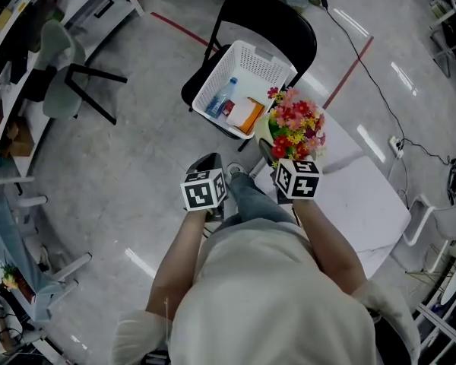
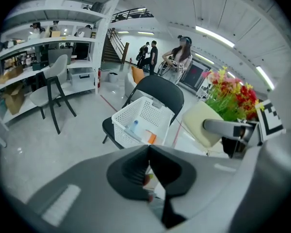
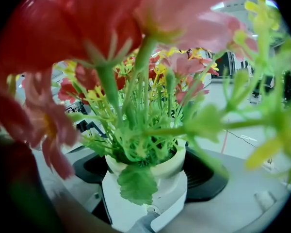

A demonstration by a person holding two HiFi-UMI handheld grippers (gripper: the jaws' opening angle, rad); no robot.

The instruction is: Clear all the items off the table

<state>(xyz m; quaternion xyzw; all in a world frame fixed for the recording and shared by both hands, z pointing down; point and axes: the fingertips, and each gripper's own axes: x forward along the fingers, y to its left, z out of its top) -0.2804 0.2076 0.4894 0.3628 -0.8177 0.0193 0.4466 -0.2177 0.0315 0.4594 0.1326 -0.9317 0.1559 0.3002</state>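
My right gripper [image 1: 280, 152] is shut on a cream pot [image 3: 153, 181] of red, pink and yellow artificial flowers [image 1: 296, 126], held in the air between the white table [image 1: 365, 196] and the basket. Both black pads [image 3: 207, 176] press the pot's sides, and the blooms fill the right gripper view. The left gripper view shows the flowers [image 2: 232, 95] at its right. A white basket [image 1: 280, 65] sits on a black folding chair [image 1: 289, 23]; it holds a water bottle [image 1: 221, 97] and an orange packet [image 1: 248, 115]. My left gripper [image 1: 208, 164] is shut and holds nothing, low beside the chair.
A grey swivel chair [image 1: 59, 68] and shelving [image 1: 15, 21] stand at the left. Red tape lines [image 1: 348, 73] and a cable [image 1: 380, 90] cross the floor. People [image 2: 150, 55] stand far off near a staircase. The basket [image 2: 138, 114] lies straight ahead of my left gripper.
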